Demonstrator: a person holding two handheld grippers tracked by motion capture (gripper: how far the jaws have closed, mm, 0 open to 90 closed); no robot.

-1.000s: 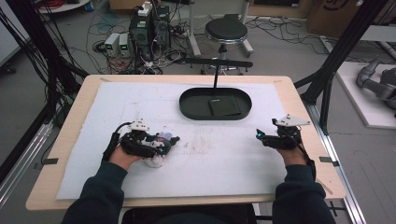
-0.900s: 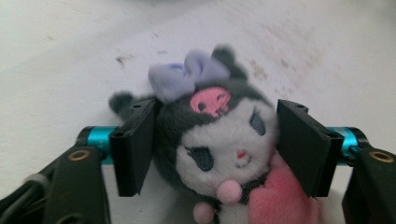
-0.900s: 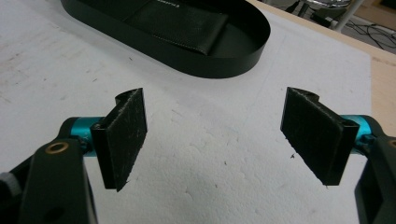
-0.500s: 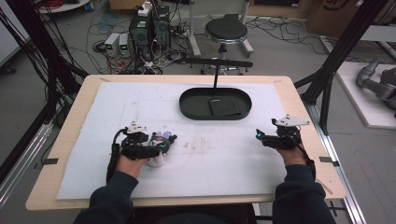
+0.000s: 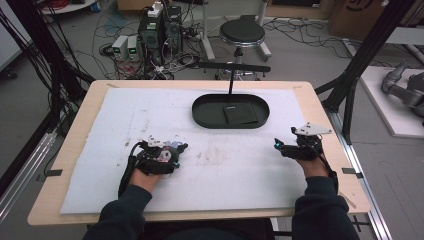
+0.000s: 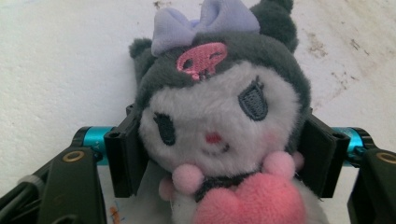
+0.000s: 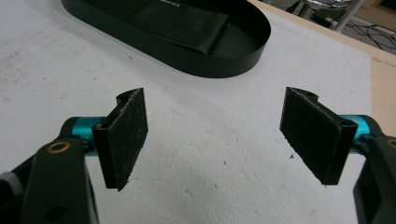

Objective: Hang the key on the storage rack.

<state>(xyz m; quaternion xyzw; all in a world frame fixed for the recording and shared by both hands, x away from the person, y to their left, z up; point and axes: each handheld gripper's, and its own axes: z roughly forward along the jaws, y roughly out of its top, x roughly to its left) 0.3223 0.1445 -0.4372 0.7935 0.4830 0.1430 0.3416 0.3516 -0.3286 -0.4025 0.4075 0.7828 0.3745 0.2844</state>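
Note:
A plush toy [image 6: 215,121] with a grey hood, a lilac bow and a pink heart sits between the jaws of my left gripper [image 6: 219,144], which press on both sides of its head. In the high view that gripper [image 5: 172,152] rests low on the white mat at the left, with the plush toy [image 5: 165,155] partly hidden under it. My right gripper [image 7: 224,135] stands open over bare mat with nothing between its pads; in the high view the right gripper [image 5: 280,146] is at the right. A black oval tray [image 5: 200,107] holding a flat black pouch [image 5: 240,114] lies at the back centre.
The tray [image 7: 219,65] lies just beyond the right gripper, with the pouch [image 7: 182,23] inside it. A white mat [image 5: 225,170] covers the wooden table. Behind the table are a black stool [image 5: 242,32], cables and electronics on the floor. Black frame posts flank both sides.
My left hand has shifted slightly and the plush toy now sits deeper under the gripper, with less of its white body showing. The right gripper has not moved.

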